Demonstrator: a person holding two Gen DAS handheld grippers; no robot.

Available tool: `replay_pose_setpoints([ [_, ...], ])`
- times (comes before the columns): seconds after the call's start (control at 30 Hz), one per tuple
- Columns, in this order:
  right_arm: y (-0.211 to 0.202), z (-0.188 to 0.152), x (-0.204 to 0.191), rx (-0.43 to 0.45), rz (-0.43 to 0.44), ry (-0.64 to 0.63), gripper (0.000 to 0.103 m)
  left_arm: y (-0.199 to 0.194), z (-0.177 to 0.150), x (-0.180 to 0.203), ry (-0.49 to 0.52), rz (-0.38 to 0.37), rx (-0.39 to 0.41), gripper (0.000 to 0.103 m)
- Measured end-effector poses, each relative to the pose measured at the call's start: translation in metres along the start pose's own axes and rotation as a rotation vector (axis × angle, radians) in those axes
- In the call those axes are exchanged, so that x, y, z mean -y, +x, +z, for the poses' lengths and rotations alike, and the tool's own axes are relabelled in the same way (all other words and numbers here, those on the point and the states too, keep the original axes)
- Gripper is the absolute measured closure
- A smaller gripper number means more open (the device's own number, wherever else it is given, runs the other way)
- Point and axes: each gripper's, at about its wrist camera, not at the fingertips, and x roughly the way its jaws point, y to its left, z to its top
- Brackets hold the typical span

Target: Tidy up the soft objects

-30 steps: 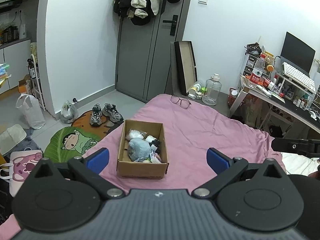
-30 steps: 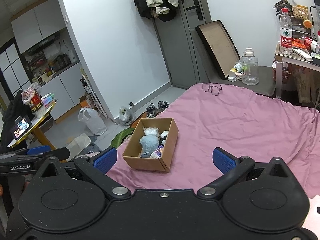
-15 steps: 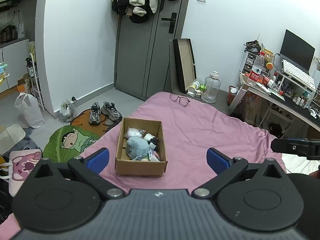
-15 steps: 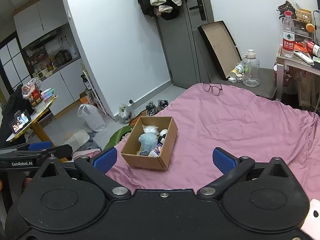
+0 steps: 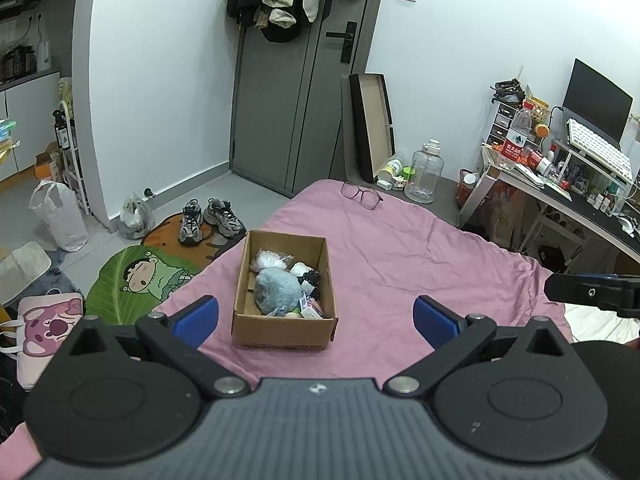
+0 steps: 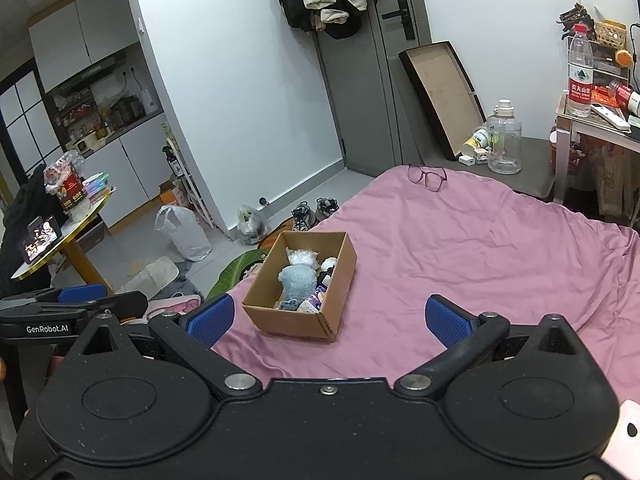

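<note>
- While you look through the left wrist view, your left tongs (image 5: 316, 316) stand spread wide, blue pads far apart, with nothing between them.
- Ahead of them the open brown cardboard box (image 5: 285, 334) sits on the pink bed sheet (image 5: 420, 264), close to the bed's left edge.
- Inside it lie a fluffy grey-blue plush toy (image 5: 277, 290), a clear crinkly bag of white stuff (image 5: 269, 259) and several small packets; what each small one is, you cannot tell.
- Thin-framed dark glasses (image 5: 362, 195) rest at the far end of the bed, well apart from the box.
- At the right edge the other black gripper body (image 5: 588, 291) pokes into view.
- Turning to the right wrist view, your right tongs (image 6: 330, 318) are equally wide open and empty, hovering above the sheet just to the right of the box (image 6: 292, 322).
- The plush (image 6: 297, 281) shows again, tucked in the box.
- Judging progress: the soft things in sight are already in the box, and no loose one shows on the sheet.
- Little seems left, unless more items lie out of view.
</note>
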Motion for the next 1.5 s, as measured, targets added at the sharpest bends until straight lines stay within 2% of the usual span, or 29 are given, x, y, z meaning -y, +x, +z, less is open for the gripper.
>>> replay_pose_setpoints([
  [0.93,0.008,-0.005,-0.007,-0.001,0.011,-0.031,0.000,-0.002,-0.001,-0.011,-0.013,0.008,-0.005,0.000],
  [1.23,0.013,-0.005,-0.005,-0.011,0.013,-0.030,0.000,0.002,-0.008,-0.012,-0.015,-0.012,-0.012,0.000],
  [1.5,0.019,-0.007,-0.001,-0.025,0.004,-0.021,0.000,0.011,-0.001,-0.007,0.031,-0.032,-0.013,0.000],
])
